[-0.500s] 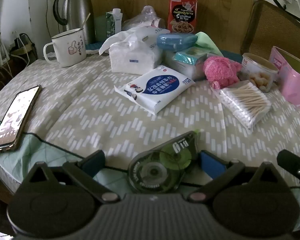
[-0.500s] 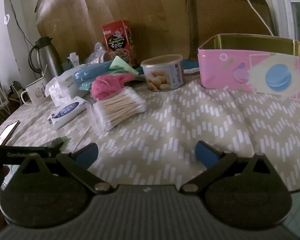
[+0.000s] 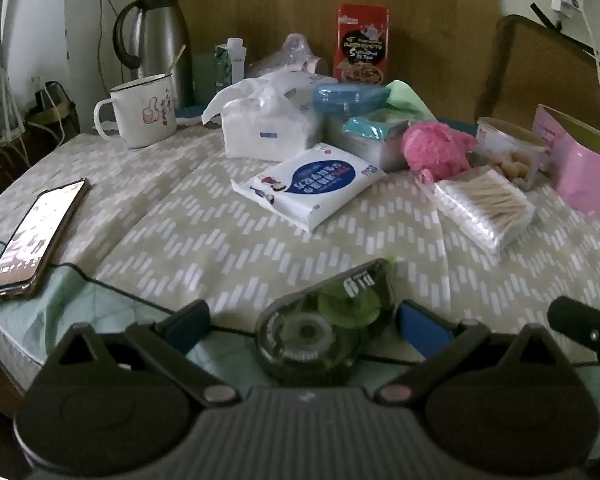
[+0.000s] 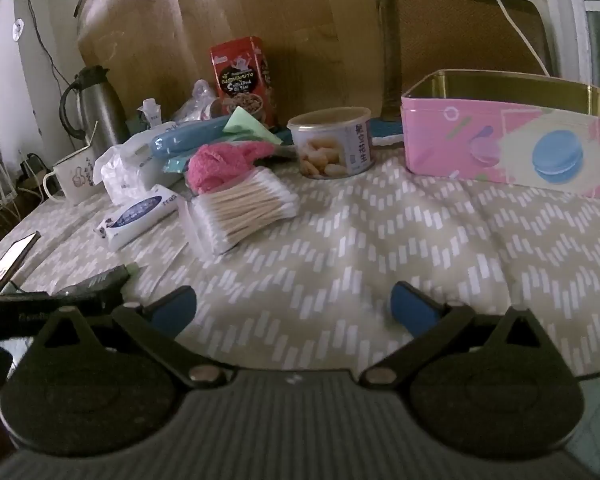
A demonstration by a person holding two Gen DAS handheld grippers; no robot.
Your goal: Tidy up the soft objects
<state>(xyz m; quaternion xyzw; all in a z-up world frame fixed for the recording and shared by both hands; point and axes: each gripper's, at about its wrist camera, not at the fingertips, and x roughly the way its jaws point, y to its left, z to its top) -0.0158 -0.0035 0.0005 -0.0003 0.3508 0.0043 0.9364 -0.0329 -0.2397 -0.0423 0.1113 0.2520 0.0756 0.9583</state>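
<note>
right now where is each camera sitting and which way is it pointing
Left wrist: low at the near table edge, facing across to the thermos and mug; its open left claw straddles a correction tape dispenser without touching it.
Right wrist: further right, facing the pink tin and snack tub; its open right claw is empty.
Shared: cotton swab pack, pink fluffy cloth, tissue packet, phone.

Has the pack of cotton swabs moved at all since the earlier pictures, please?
No. The pack of cotton swabs lies just as before, against the pink plush and left of the snack tub.
</note>
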